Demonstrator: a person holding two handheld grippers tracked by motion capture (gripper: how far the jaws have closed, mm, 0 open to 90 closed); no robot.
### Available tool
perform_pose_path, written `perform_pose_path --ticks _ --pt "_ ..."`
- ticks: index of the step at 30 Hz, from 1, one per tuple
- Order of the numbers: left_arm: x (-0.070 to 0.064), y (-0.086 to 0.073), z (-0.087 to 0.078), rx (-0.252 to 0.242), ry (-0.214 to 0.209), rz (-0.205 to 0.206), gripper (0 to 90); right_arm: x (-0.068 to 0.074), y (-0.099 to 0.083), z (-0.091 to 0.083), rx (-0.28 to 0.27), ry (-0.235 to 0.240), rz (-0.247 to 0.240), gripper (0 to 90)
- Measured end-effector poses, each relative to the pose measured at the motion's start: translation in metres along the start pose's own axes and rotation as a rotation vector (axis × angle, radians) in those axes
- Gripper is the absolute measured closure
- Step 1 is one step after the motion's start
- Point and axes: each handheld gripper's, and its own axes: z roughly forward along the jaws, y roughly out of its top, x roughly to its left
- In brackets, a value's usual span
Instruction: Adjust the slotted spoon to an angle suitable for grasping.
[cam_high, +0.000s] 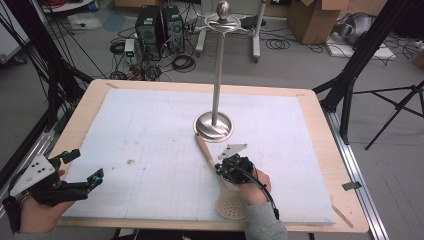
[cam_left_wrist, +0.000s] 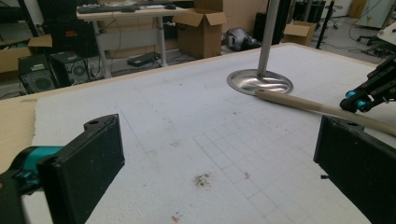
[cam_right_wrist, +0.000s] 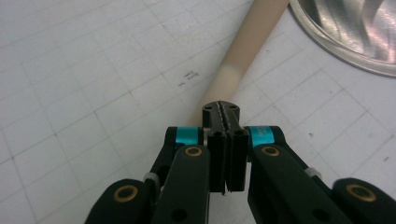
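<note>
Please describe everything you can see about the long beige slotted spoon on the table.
The slotted spoon looks like pale beige wood or plastic. It has a long round handle and a flat round head with small holes. It lies flat on the white foam board, head near the person's edge, and the handle's far end, which has a small hole, reaches the metal stand base. The right tongs are over the handle with the jaws together; whether they pinch it cannot be told.

One slotted spoon, one metal stand, one white board, two grippers.
</note>
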Motion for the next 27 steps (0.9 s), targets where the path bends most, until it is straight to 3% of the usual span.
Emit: perform_pose_path --ticks 4,7,12,19,27 --pt "0.0 0.0 0.0 0.0 0.002 -0.002 2.0 0.002 0.002 0.0 0.0 0.021 -0.044 90.0" --pt "0.0 -0.001 0.0 0.004 0.003 -0.001 2.0 0.001 0.008 0.001 0.033 0.038 -0.087 90.0" --pt "0.0 -0.002 0.0 0.014 0.006 0.0 2.0 -0.001 0.01 0.001 0.047 0.049 -0.068 90.0" --pt "0.001 -0.002 -0.001 0.01 0.011 0.001 2.0 0.002 0.014 0.002 0.069 0.031 -0.03 90.0" --pt "0.001 -0.002 -0.002 0.009 0.014 -0.001 2.0 0.007 0.017 0.004 0.059 0.043 -0.137 90.0"
